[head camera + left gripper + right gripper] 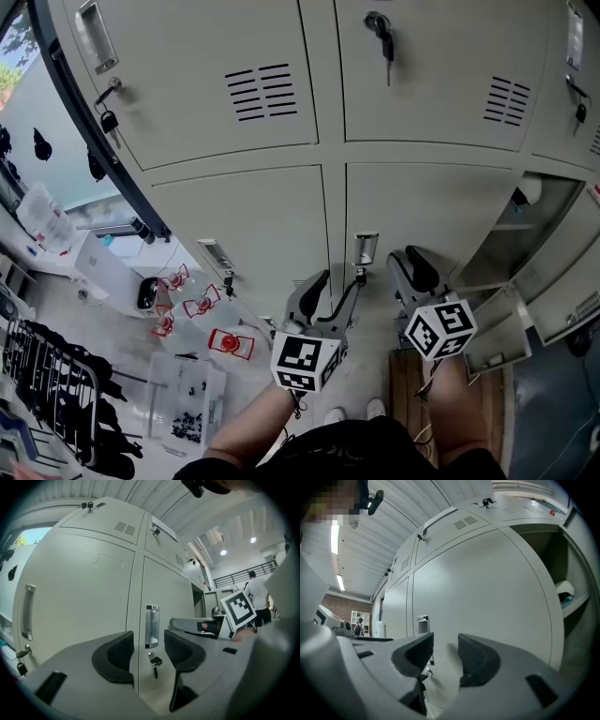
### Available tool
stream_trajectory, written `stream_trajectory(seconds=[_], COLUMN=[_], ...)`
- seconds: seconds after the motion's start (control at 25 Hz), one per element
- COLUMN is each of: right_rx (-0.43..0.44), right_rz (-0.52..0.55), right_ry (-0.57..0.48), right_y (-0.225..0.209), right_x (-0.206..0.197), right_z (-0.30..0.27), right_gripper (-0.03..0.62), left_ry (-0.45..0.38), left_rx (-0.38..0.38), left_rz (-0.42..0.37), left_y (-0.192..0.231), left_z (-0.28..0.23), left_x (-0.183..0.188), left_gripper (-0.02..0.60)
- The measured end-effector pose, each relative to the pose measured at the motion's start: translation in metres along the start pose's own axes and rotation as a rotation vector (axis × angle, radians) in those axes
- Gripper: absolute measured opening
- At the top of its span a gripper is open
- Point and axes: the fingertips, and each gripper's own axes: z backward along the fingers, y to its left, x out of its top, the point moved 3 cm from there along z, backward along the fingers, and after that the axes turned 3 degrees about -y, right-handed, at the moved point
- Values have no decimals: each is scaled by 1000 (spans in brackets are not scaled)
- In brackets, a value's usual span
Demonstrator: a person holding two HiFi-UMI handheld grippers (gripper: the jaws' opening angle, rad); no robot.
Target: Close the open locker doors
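Observation:
Beige lockers (281,206) fill the head view. Just right of me one compartment (530,220) stands open, with a white thing on its shelf, and its door (562,286) swings out low at the right. My left gripper (336,286) is open and empty, close in front of a closed door's metal handle (151,626) and hanging key (155,662). My right gripper (411,267) is also open and empty, held near the flat closed door (487,597) beside the open compartment (568,588). In the gripper views, both the left gripper (149,651) and the right gripper (446,656) show bare pads.
Clear plastic boxes with red latches (202,319) lie on the floor at the left, beside a dark rack (47,375). A wooden pallet (412,375) lies by my feet. A person (258,595) stands far off in the hall.

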Motion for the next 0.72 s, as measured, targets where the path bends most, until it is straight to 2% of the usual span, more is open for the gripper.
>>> stream_trajectory(seconds=[0.4,0.72], right_rx=[-1,-31], right_rz=[2,14], right_ry=[0,-11], right_y=[2,0], right_x=[0,5], right_z=[1,12], right_gripper=[161,161], left_ry=[-2,-3], left_rx=[-20,-70], left_rz=[0,4], left_y=[-4,-16], left_z=[1,-2], left_x=[1,1], left_gripper=[207,207])
